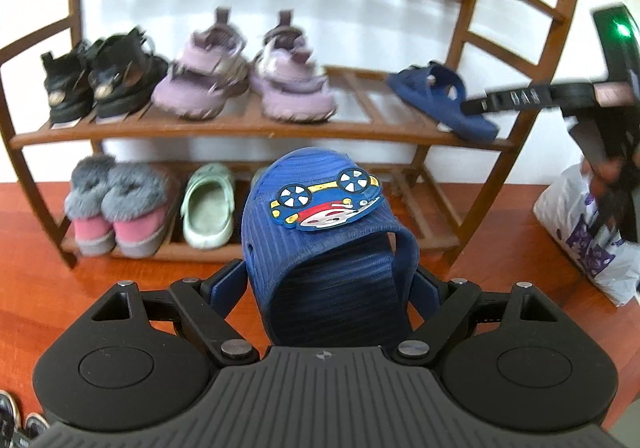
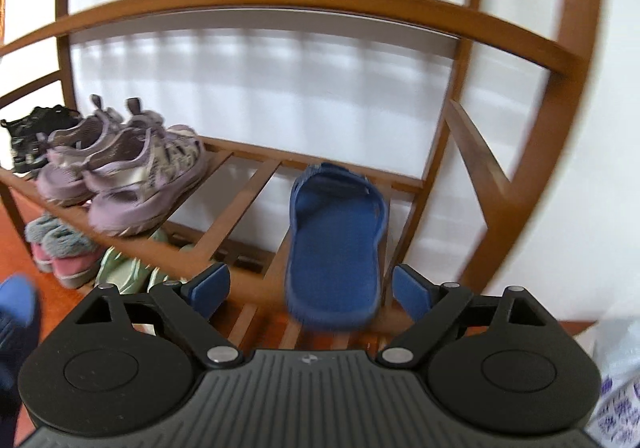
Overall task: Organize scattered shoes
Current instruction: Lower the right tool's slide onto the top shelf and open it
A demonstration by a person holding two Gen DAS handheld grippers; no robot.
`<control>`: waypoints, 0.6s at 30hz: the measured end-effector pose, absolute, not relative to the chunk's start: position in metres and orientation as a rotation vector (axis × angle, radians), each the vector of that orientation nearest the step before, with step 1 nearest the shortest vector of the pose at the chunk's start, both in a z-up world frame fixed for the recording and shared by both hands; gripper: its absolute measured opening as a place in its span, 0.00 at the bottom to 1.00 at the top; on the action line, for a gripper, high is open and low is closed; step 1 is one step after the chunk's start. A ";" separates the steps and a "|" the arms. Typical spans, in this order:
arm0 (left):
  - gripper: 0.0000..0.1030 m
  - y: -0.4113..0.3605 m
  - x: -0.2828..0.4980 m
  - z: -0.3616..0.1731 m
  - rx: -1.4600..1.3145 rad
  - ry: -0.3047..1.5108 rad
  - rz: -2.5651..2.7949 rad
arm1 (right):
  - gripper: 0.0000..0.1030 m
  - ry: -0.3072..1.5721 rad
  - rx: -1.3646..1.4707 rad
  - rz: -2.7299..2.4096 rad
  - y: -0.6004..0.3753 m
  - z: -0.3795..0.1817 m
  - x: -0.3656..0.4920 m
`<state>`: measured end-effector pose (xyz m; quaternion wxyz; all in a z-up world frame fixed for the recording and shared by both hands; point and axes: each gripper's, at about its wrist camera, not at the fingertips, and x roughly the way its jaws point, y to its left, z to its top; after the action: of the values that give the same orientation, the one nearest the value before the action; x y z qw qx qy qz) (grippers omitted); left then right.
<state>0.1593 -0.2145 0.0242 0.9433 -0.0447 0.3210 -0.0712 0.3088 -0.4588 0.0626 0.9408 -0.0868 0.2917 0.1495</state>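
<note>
left gripper clamped on one blue car slipper, right gripper wide open, empty, one blue slipper on rack, two purple sneakers, two black shoes, two pink fuzzy slippers

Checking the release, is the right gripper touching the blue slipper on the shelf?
Apart. The right wrist view shows the right gripper open, gaps beside the blue slipper.

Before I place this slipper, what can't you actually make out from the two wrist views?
- Green clog, left wrist view: its mate is hidden behind the held car-badge slipper.
- Dark shoes, left wrist view: cut off by the bottom-left edge.
- Printed bag, left wrist view: partly behind the right gripper; contents unseen.
</note>
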 end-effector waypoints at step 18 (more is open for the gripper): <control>0.83 -0.290 0.219 0.062 -0.053 0.604 -0.186 | 0.91 0.651 -0.015 0.217 -0.545 0.052 0.159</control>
<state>0.2186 -0.2896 0.0616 0.9501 -0.0259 0.2971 -0.0916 0.1590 -0.5445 0.0525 0.9417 -0.0073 0.3192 0.1064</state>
